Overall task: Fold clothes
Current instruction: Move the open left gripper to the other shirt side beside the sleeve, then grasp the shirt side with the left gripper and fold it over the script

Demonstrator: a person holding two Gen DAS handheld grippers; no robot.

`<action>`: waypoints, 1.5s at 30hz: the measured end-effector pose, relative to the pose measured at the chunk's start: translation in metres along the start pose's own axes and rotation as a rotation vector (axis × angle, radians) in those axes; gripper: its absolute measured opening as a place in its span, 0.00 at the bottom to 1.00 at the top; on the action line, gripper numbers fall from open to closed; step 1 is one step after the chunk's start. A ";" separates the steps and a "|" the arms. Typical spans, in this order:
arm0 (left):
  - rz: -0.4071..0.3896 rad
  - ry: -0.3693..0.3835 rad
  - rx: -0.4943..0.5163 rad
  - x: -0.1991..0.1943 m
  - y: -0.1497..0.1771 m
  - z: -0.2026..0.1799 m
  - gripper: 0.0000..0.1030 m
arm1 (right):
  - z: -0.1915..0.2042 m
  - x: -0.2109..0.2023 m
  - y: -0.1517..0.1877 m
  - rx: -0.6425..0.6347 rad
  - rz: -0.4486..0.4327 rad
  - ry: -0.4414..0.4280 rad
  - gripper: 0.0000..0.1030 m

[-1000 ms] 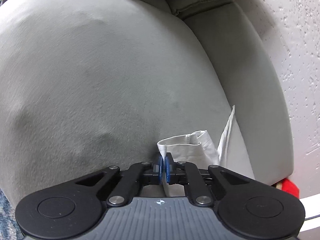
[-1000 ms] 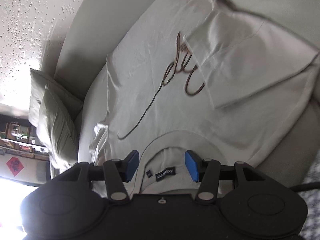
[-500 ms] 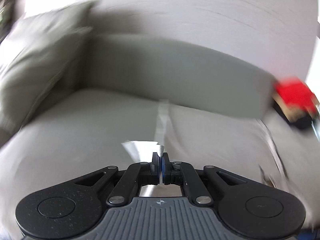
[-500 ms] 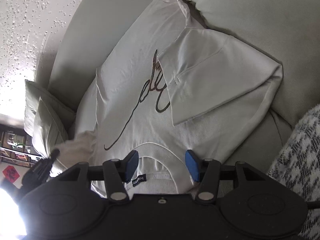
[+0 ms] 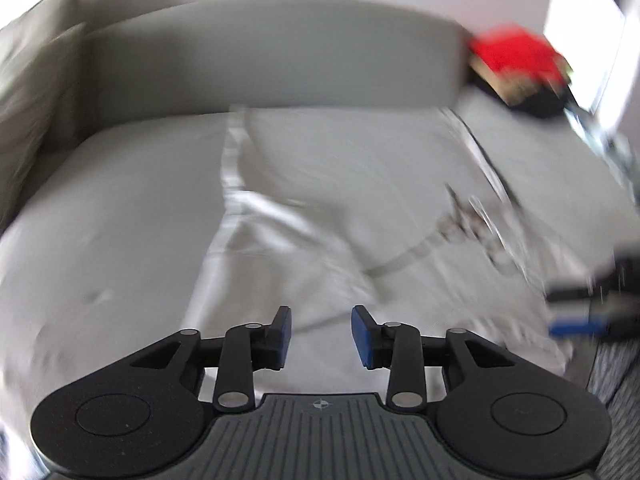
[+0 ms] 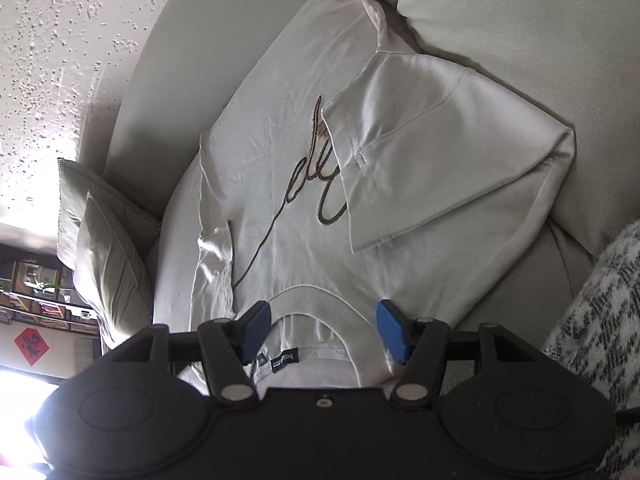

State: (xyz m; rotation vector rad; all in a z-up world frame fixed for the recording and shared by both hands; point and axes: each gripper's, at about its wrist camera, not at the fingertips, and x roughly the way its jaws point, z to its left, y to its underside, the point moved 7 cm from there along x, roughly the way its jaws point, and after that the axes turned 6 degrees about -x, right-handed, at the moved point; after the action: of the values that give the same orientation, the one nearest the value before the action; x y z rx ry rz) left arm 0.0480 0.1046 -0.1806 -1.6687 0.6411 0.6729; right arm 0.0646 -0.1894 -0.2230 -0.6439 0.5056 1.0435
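Note:
A white T-shirt (image 6: pixel 288 148) with a dark script print lies spread on a grey sofa seat (image 6: pixel 480 16). One sleeve (image 6: pixel 432 148) is folded in over the chest, and the other sleeve (image 6: pixel 214 264) lies folded in at the opposite side. My right gripper (image 6: pixel 322 330) is open and empty, hovering over the collar (image 6: pixel 308 300). In the blurred left wrist view the shirt (image 5: pixel 340 200) lies ahead, and my left gripper (image 5: pixel 321 336) is open and empty above its near edge. The right gripper (image 5: pixel 592 308) shows at the right edge.
The grey sofa backrest (image 5: pixel 272 52) runs behind the shirt. Olive cushions (image 6: pixel 104 248) sit at one end of the sofa. A red object (image 5: pixel 516 56) lies past the other end. A houndstooth fabric (image 6: pixel 592 320) lies at the near corner. A textured wall (image 6: pixel 60 40) is behind.
My left gripper carried the sleeve inward over the shirt, let it go and opened. The sleeve now lies folded on the shirt. My right gripper stayed open and drew back slightly.

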 end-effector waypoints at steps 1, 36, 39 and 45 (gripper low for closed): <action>-0.010 -0.014 -0.071 -0.002 -0.004 0.016 0.41 | 0.000 0.000 0.000 -0.002 -0.001 -0.001 0.57; -0.002 -0.104 -0.183 0.051 -0.053 0.036 0.10 | -0.013 -0.052 -0.068 -0.093 -0.247 0.190 0.17; 0.037 -0.111 -0.098 0.080 -0.060 0.025 0.10 | -0.032 -0.044 -0.095 -0.091 -0.274 0.278 0.07; 0.149 -0.188 -0.043 0.113 -0.041 0.034 0.20 | -0.057 0.004 -0.107 -0.155 -0.138 0.438 0.03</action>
State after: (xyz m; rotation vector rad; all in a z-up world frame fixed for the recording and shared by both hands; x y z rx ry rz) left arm 0.1518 0.1392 -0.2407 -1.5851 0.6226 0.9446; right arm 0.1583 -0.2643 -0.2404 -1.0410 0.7532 0.8151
